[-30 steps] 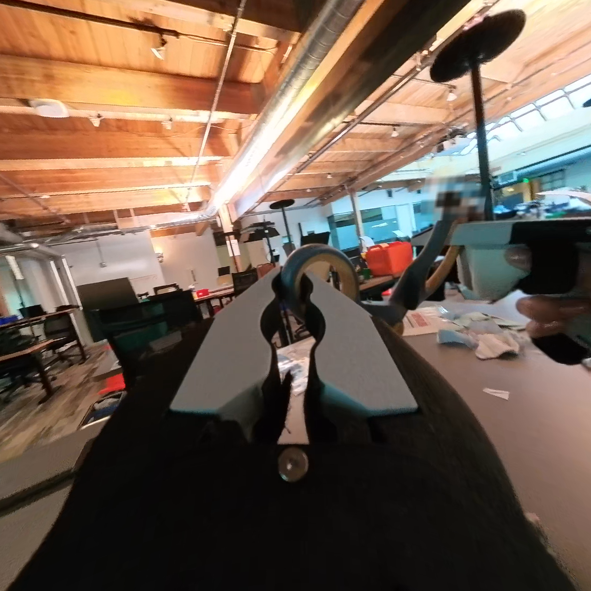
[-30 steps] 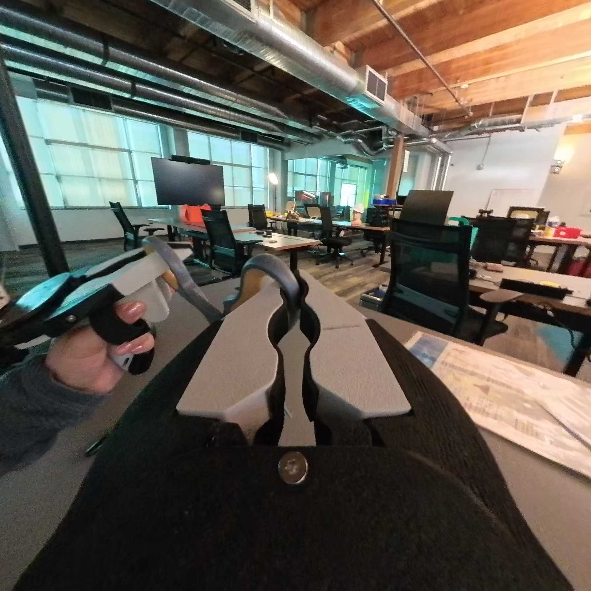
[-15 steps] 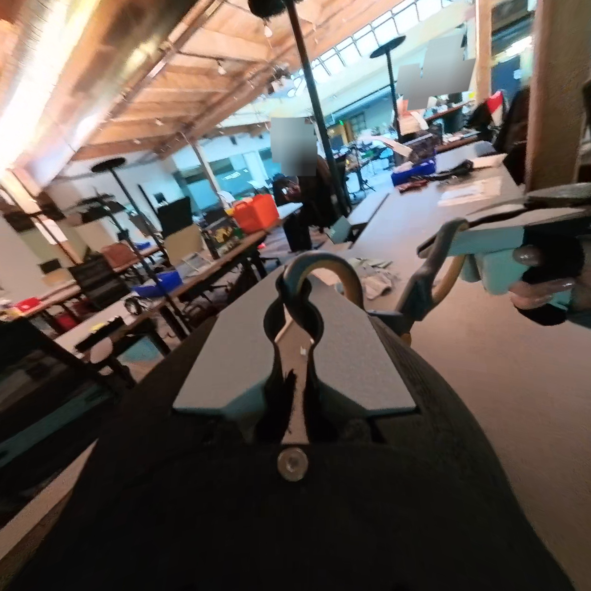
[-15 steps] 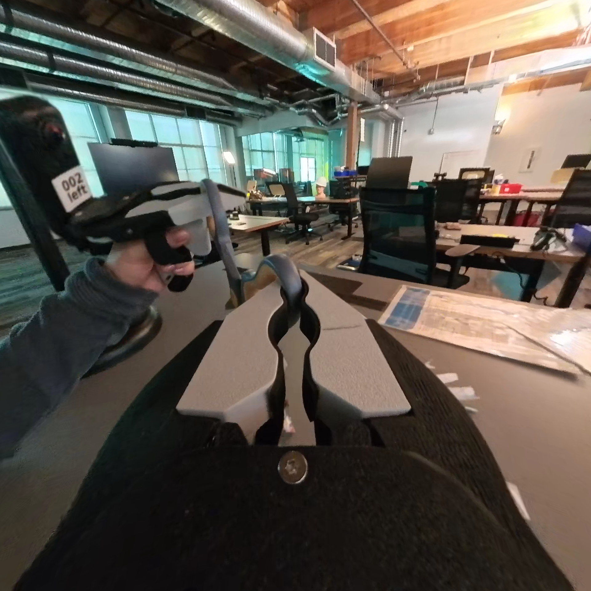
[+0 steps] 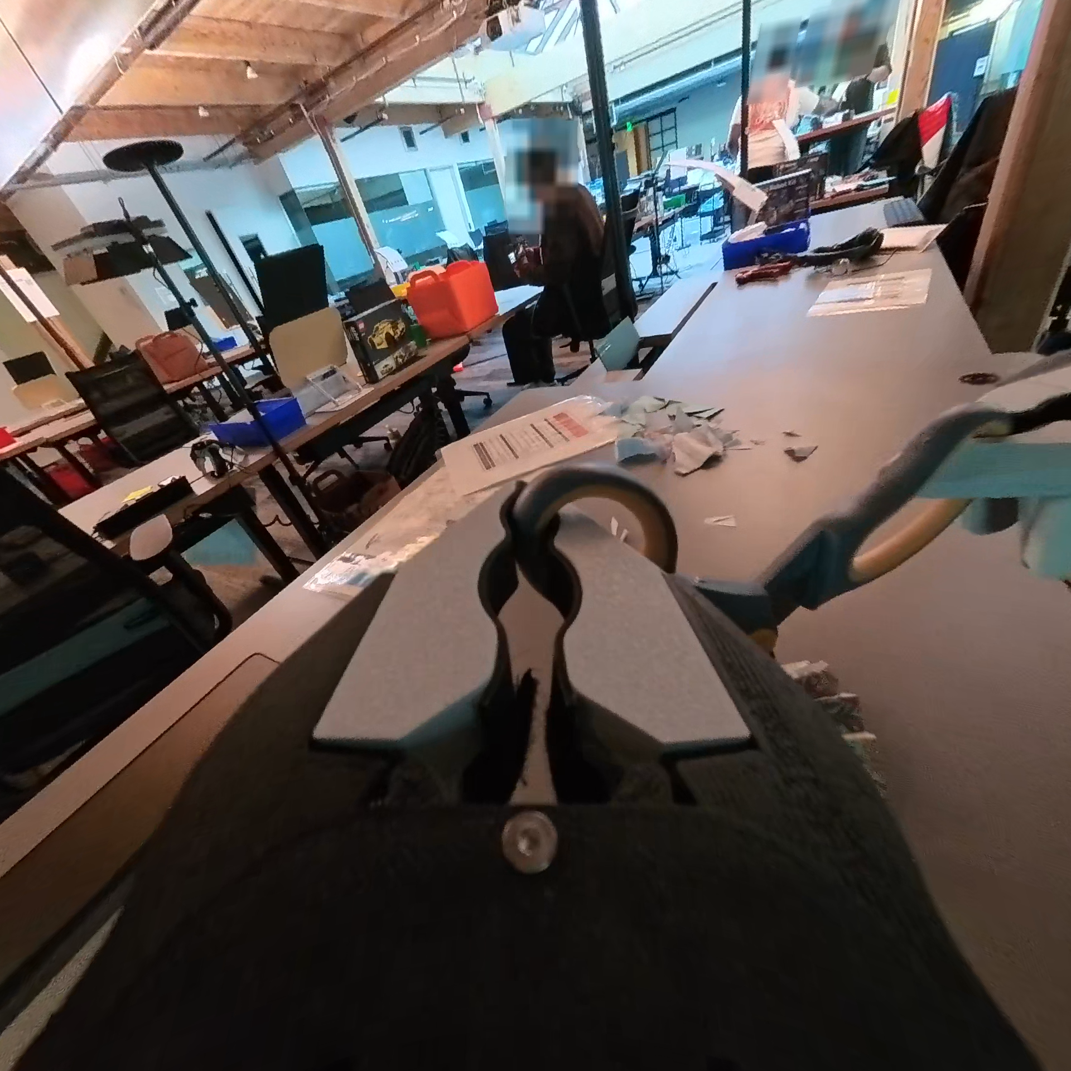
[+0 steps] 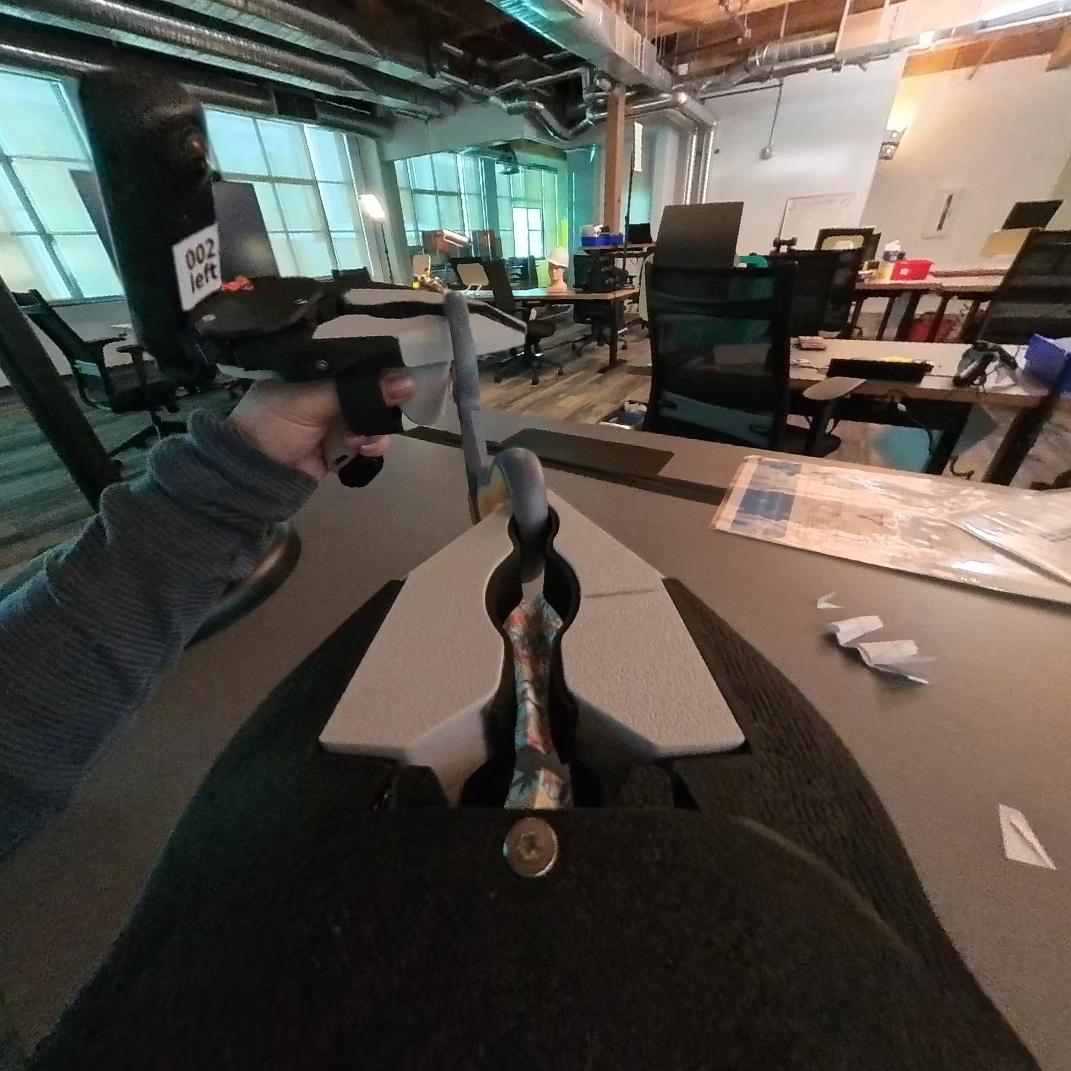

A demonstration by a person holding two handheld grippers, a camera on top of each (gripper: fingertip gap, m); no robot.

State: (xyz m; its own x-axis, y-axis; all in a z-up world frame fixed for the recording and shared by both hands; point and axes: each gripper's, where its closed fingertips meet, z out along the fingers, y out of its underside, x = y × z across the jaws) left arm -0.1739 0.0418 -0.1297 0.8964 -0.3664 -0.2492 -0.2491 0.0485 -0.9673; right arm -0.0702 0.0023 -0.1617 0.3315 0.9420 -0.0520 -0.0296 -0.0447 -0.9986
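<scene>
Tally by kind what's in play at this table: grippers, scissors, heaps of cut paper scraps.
Grippers: 2 (left gripper, right gripper, each clamped on a handle loop)
Scissors: 1
Heap of paper scraps: 1
Total: 4

Both cams sit low behind their own closed fingers just over the grey table (image 5: 869, 371): left wrist looks along it toward far desks, right wrist faces the windows; each catches the other gripper close by, shared table between.

daylit windows (image 6: 52, 191), wide-angle bending, blurred edges, dim foreground
</scene>
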